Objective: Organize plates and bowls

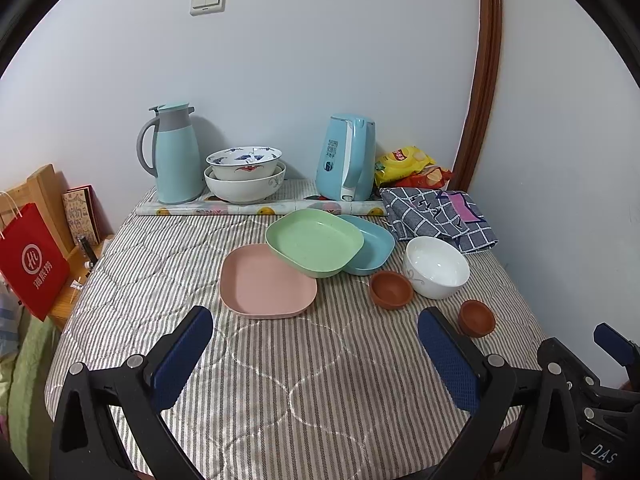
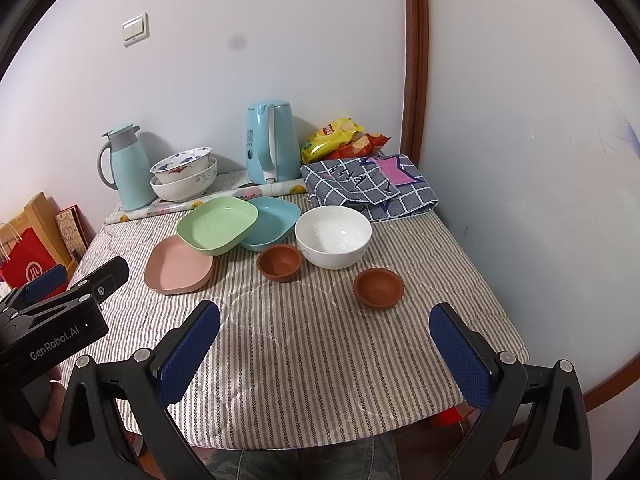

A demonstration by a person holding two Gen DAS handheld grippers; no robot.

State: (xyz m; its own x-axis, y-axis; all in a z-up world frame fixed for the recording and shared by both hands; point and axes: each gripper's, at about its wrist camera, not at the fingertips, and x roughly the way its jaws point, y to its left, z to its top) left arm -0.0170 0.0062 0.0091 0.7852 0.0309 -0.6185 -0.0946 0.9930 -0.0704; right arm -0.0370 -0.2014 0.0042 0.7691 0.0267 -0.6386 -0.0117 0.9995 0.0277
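Both my grippers, left [image 1: 316,350] and right [image 2: 326,346], spread wide, empty, over striped quilted cloth [image 2: 304,344]. Rounded-square matte plates: green [image 1: 314,242] overlaps pink [image 1: 266,286] and blue [image 1: 374,246].

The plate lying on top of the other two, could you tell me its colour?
Light green plate, clearest in the left wrist view.

A quilted, matt striped cloth [image 2: 304,344] covers the tabletop. The square pink [image 2: 178,266], green [image 2: 216,224] and blue plastic plates [image 2: 276,218] look smooth with a dull sheen. The round white ceramic bowl [image 2: 334,236] is glossy, as are the two stacked painted ceramic bowls [image 2: 184,178]. Both small brown clay bowls [image 2: 279,262] [image 2: 378,286] are matt and unglazed. The pale blue kettle [image 2: 272,142] is smooth plastic. The checked grey cloth [image 2: 368,186] is soft, the yellow snack bag [image 2: 332,136] shiny. The blue pads on the black plastic fingers [image 2: 186,354] are rough-textured.
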